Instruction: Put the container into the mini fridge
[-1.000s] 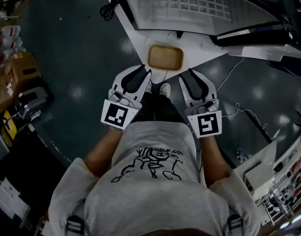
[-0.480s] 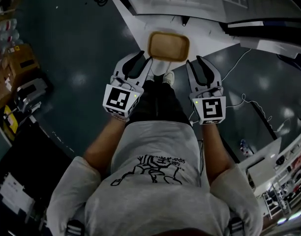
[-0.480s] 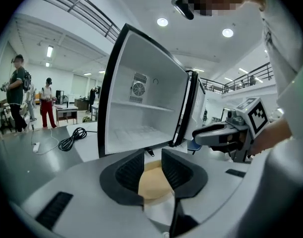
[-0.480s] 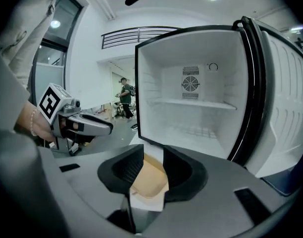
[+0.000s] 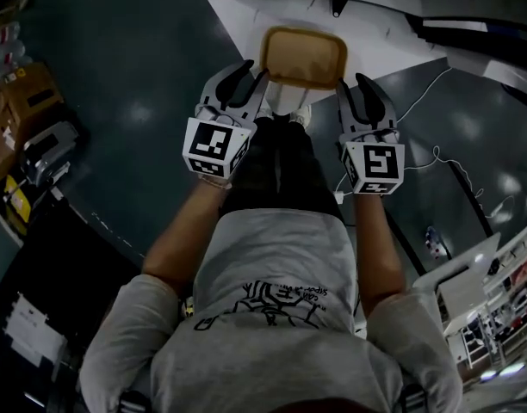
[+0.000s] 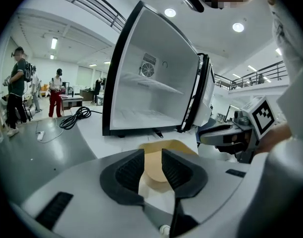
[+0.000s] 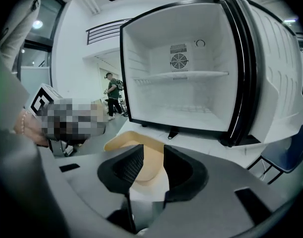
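A shallow tan container (image 5: 303, 57) lies on a white platform (image 5: 238, 3) in front of the open mini fridge (image 6: 151, 83), whose white inside with one shelf shows empty (image 7: 191, 83). My left gripper (image 5: 244, 77) is at the container's near left corner. Its jaws have just been opening and stand open, with nothing between them; the container (image 6: 171, 145) shows beyond the gap. My right gripper (image 5: 358, 89) is open at the near right corner, also with nothing in it. The container (image 7: 122, 140) lies just ahead of it.
The fridge door (image 7: 270, 68) hangs open on the right. A black cable (image 6: 75, 118) coils on the platform's left end. People (image 6: 18, 93) stand far off on the left. Cardboard boxes (image 5: 22, 101) sit on the dark floor, and a white cord (image 5: 418, 162) trails to the right.
Both grippers have come down and forward to the container's near corners. The fridge has slid towards the top of the head view.
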The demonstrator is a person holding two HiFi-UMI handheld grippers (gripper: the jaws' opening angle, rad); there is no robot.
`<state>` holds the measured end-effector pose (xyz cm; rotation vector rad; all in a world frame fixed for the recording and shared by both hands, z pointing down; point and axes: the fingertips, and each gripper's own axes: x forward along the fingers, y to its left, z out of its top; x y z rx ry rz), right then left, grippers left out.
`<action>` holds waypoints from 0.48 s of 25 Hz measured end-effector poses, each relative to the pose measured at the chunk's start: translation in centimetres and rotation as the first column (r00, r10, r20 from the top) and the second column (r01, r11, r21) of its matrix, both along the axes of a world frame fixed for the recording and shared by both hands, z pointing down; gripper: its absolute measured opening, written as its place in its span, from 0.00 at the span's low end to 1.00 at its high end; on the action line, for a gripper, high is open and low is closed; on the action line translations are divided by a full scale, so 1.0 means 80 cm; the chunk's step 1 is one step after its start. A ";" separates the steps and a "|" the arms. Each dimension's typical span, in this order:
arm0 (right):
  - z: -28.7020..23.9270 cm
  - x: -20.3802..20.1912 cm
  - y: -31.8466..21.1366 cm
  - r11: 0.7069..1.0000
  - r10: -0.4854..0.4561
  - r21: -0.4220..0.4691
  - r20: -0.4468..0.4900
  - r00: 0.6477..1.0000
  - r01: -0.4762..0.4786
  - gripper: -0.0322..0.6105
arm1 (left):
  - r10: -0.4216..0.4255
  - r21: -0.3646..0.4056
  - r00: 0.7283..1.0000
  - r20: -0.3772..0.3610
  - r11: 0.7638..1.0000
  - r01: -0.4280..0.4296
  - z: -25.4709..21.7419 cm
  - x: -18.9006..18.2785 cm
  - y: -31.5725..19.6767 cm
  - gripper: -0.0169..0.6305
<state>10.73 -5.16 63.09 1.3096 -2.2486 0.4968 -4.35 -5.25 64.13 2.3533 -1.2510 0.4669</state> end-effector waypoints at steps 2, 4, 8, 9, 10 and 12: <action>0.015 0.002 0.000 1.000 0.006 -0.013 0.002 1.000 -0.006 0.24 | -0.015 -0.012 1.000 -0.006 1.000 0.015 0.011 -0.003 -0.004 0.20; 0.025 0.002 0.000 1.000 0.011 -0.021 0.006 1.000 -0.011 0.24 | -0.019 -0.019 1.000 -0.013 1.000 0.019 0.020 -0.002 -0.005 0.20; 0.044 0.006 0.000 0.998 0.039 -0.044 0.019 0.999 -0.038 0.24 | -0.010 -0.035 1.000 -0.021 0.999 0.010 0.036 0.004 -0.006 0.20; 0.050 0.006 0.000 0.998 0.044 -0.051 0.022 0.999 -0.043 0.24 | -0.010 -0.042 1.000 -0.023 0.999 0.009 0.041 0.006 -0.007 0.20; 0.054 0.006 0.000 0.997 0.047 -0.056 0.025 0.999 -0.045 0.24 | -0.012 -0.051 1.000 -0.025 0.999 0.011 0.046 0.007 -0.007 0.20; 0.062 0.004 0.001 0.997 0.046 -0.061 0.025 0.999 -0.044 0.24 | -0.018 -0.064 0.999 -0.032 0.998 0.016 0.054 0.007 -0.008 0.20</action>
